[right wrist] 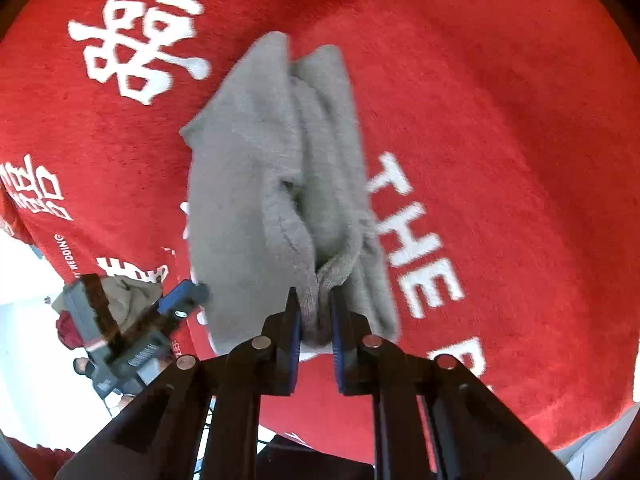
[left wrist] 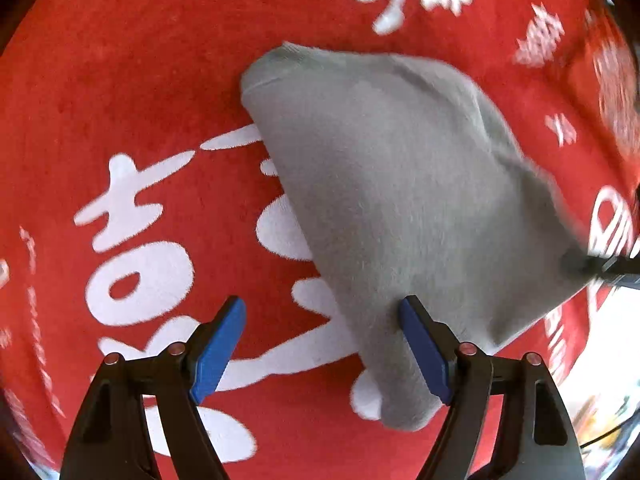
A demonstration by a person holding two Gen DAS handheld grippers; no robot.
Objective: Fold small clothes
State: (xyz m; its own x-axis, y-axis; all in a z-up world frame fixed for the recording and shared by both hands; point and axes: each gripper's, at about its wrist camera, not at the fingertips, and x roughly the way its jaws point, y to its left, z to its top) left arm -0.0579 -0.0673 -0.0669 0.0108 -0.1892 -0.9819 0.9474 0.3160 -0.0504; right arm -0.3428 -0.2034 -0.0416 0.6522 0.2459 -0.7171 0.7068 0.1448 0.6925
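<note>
A small grey knitted garment [left wrist: 400, 180] lies spread on a red cloth [left wrist: 120, 80] printed with white characters. My left gripper [left wrist: 322, 302] hangs over the garment's near end, pointing almost straight down. It is open, with its right blue pad [left wrist: 424, 352] above the grey fabric and nothing pinched. In the right wrist view the garment [right wrist: 248, 184] is bunched and lifted at its near edge, where my right gripper [right wrist: 316, 296] is shut on a fold of it. The left gripper [right wrist: 180, 296] shows at the lower left there. The right gripper's tip [left wrist: 612, 266] shows blurred at the garment's far right corner.
The red cloth [right wrist: 500, 120] covers the whole work surface. Its edge runs along the lower left of the right wrist view, with pale floor [right wrist: 24, 272] beyond. Another edge shows at the lower right of the left wrist view.
</note>
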